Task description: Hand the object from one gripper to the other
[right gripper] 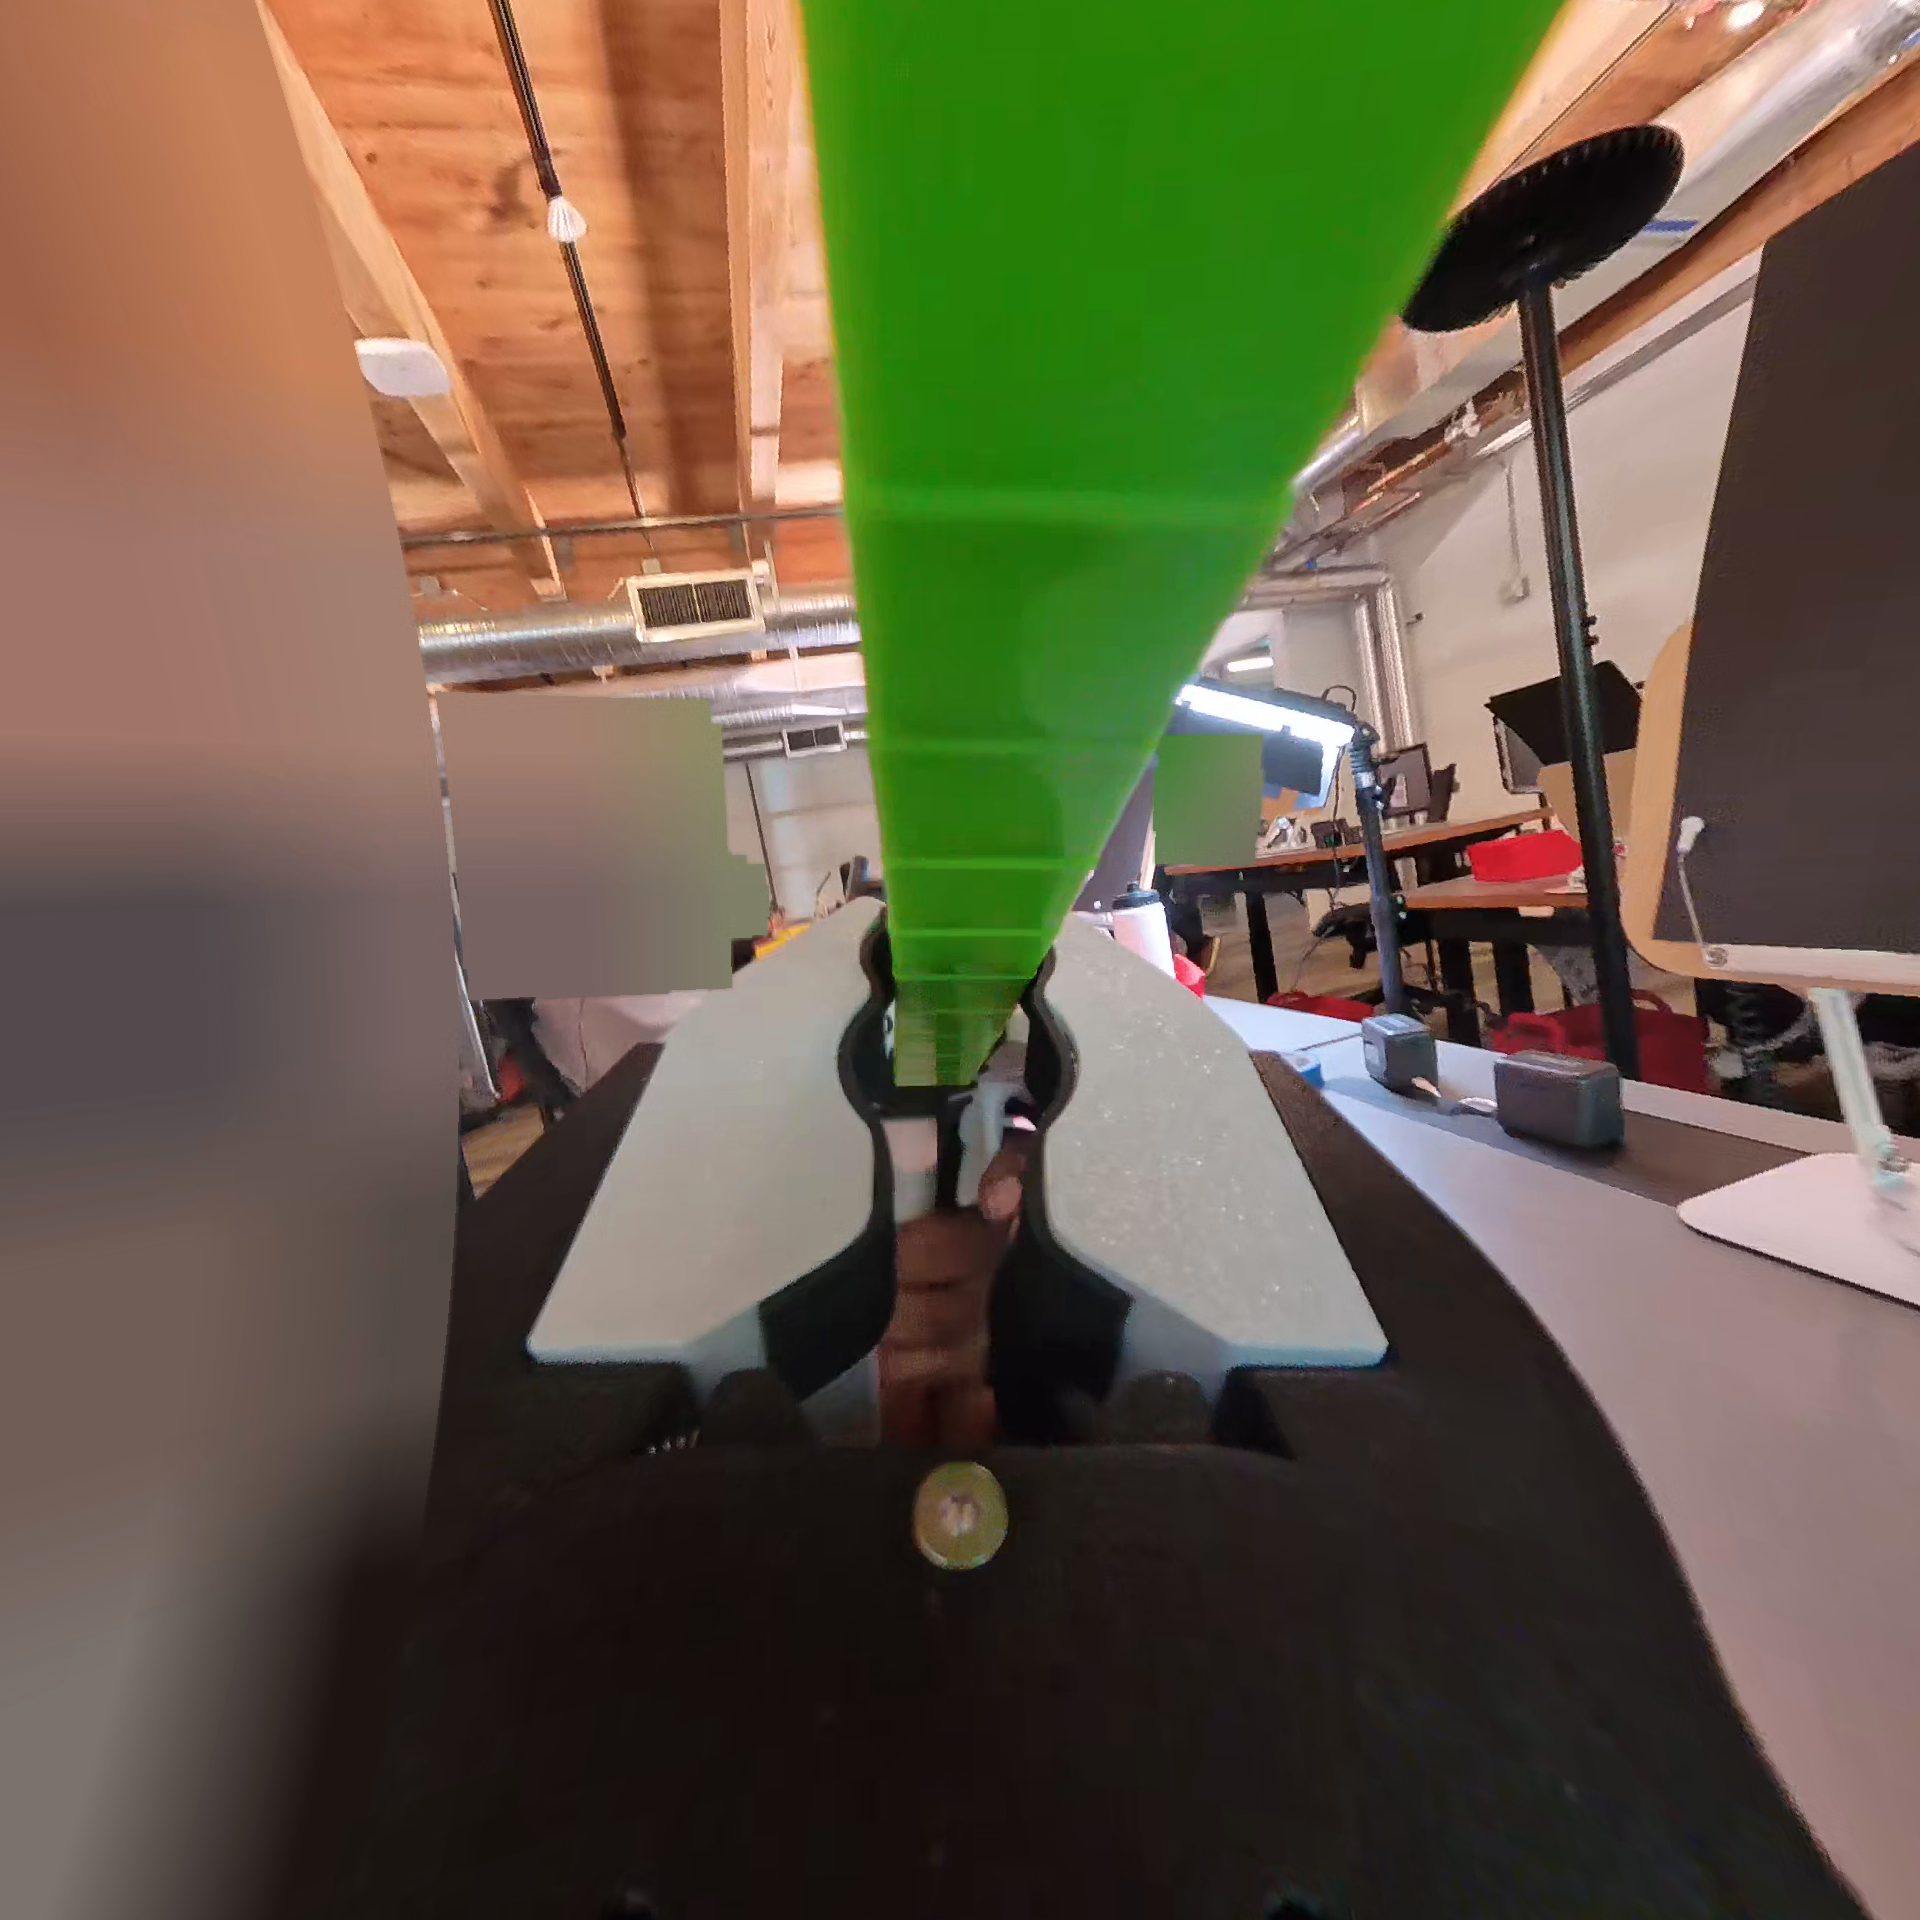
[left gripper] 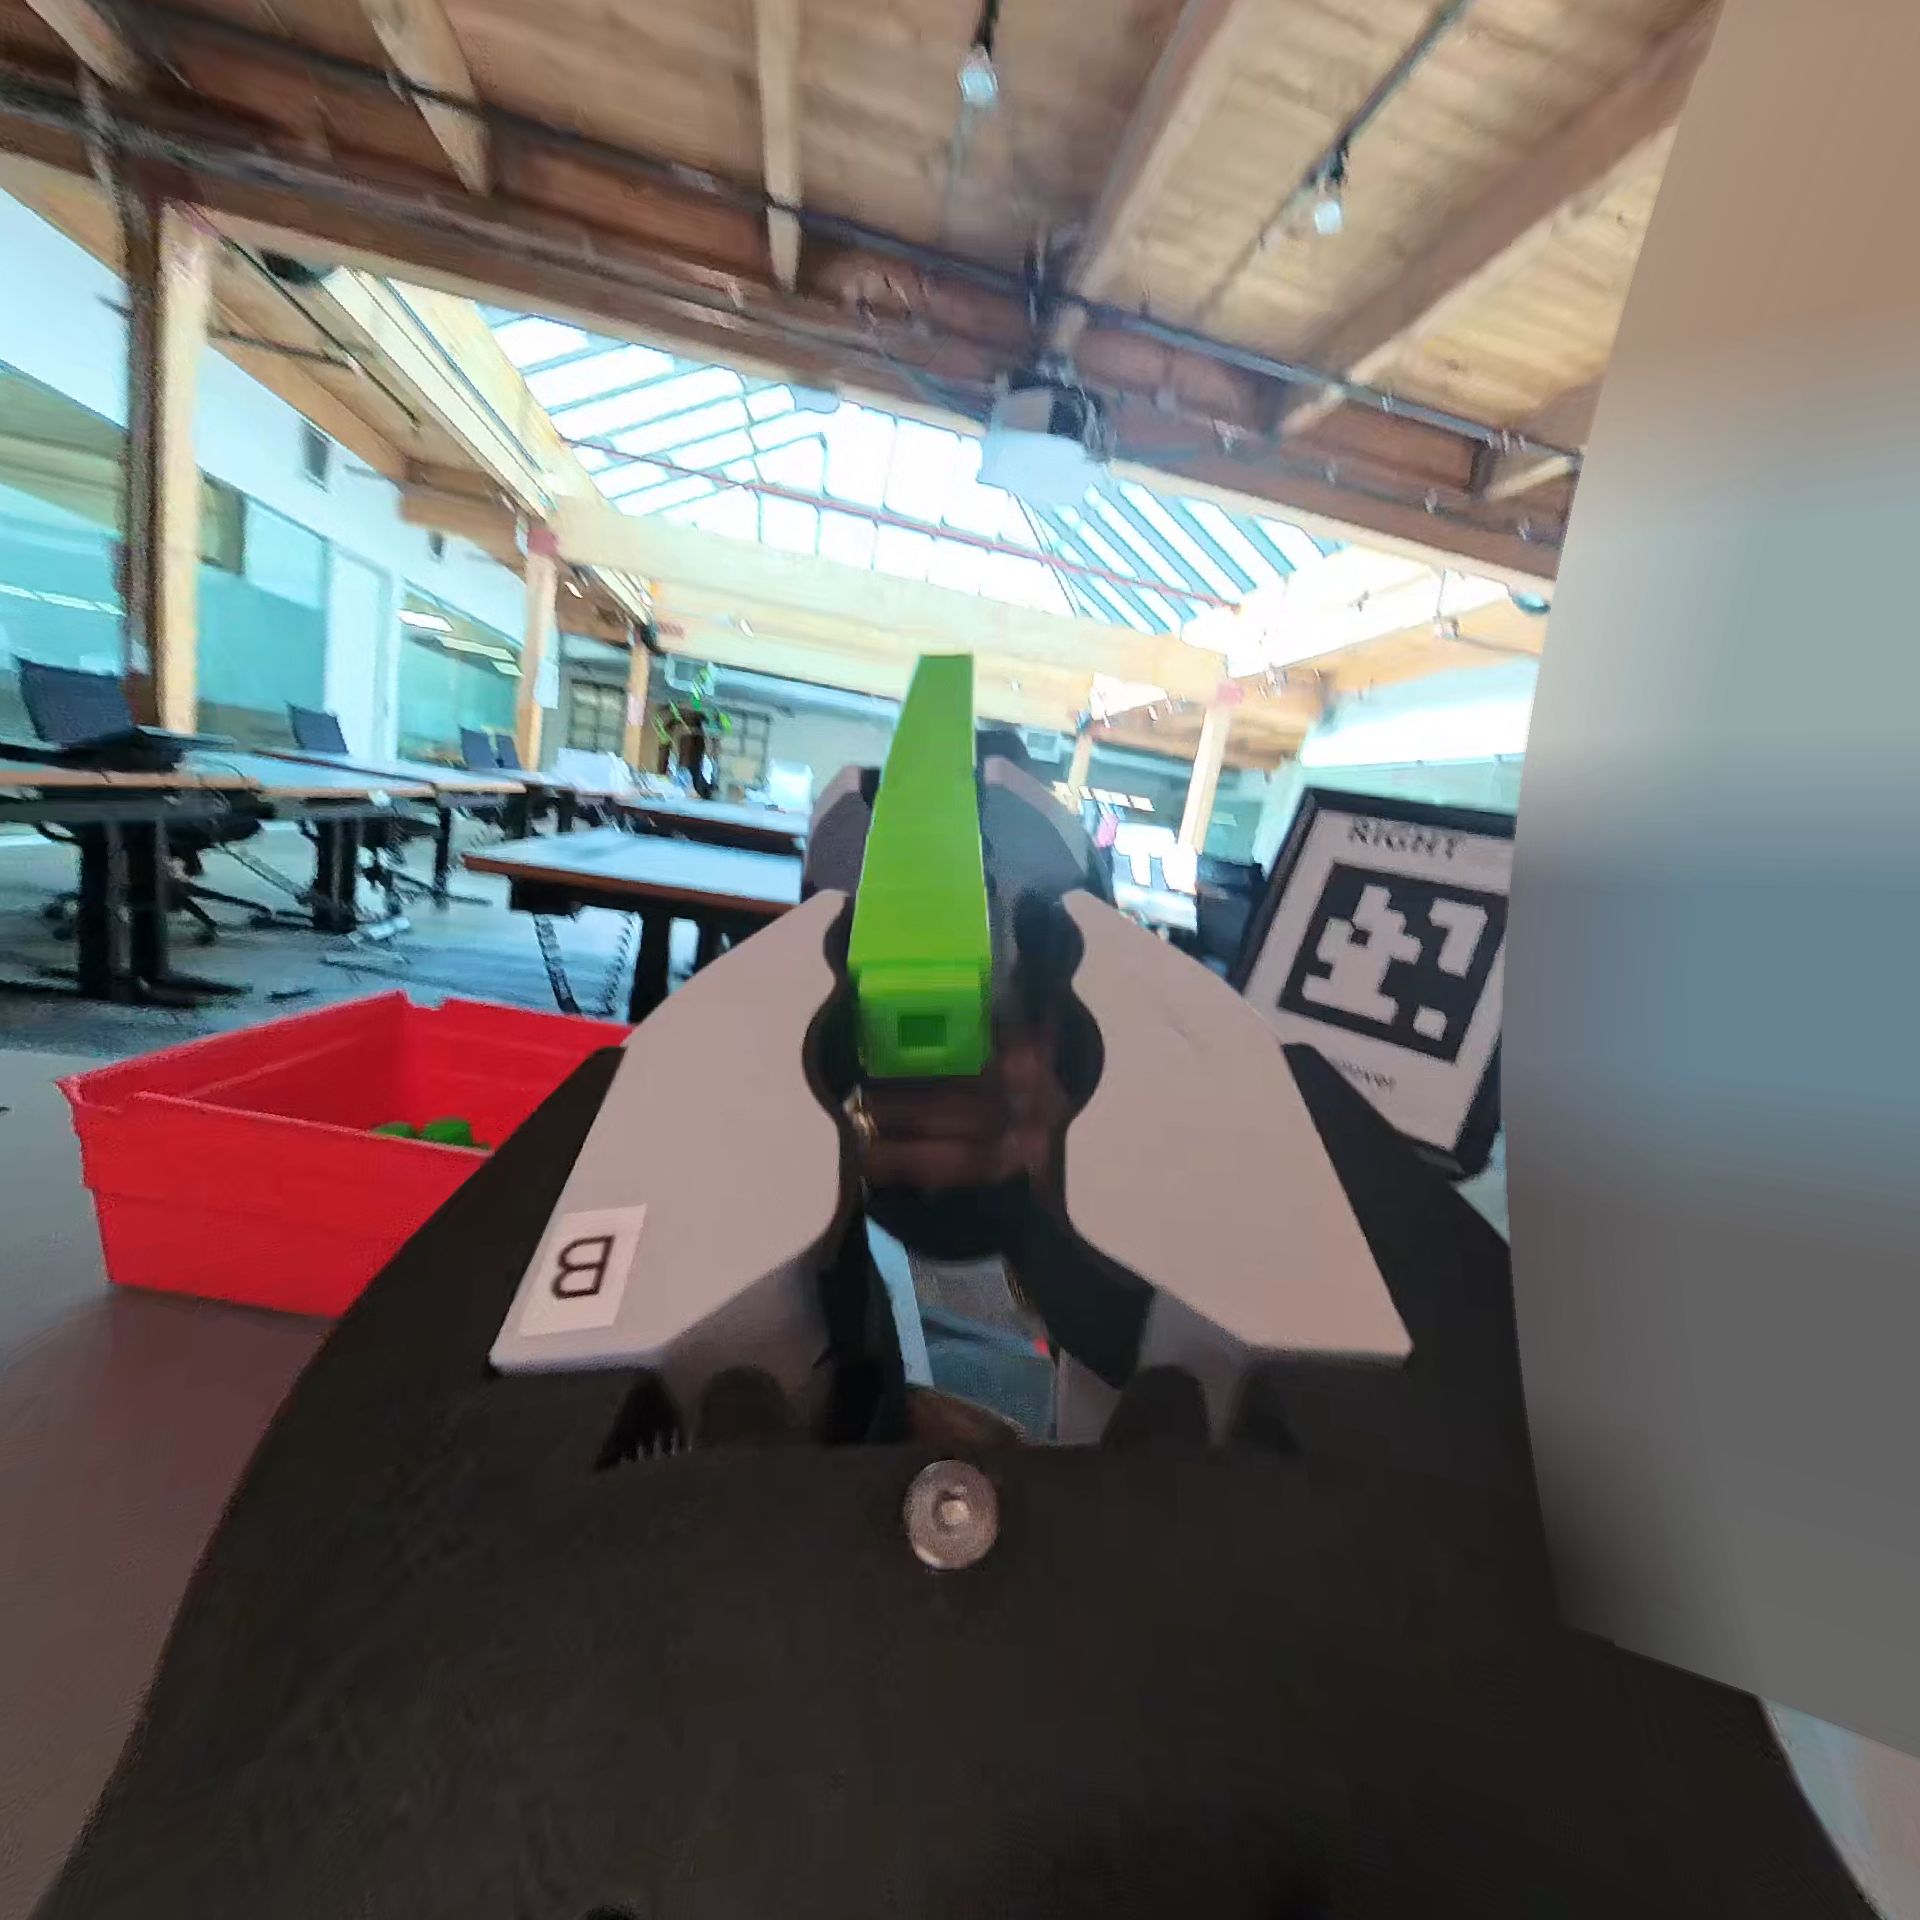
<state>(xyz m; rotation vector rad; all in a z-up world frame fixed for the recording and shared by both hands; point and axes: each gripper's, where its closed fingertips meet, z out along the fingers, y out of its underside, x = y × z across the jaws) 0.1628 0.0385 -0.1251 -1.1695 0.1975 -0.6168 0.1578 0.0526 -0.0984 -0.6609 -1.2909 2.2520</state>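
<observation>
Left tool (left gripper: 940, 935): jaws spread loosely around near end of green bar (left gripper: 920, 831), held in air above bench. Right tool (right gripper: 961, 992) pinches the bar. Judgement: handover midway, direction unclear.

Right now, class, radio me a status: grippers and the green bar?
Right gripper shut on green bar. Left gripper open, jaws astride bar's near end. No obstruction seen.
</observation>
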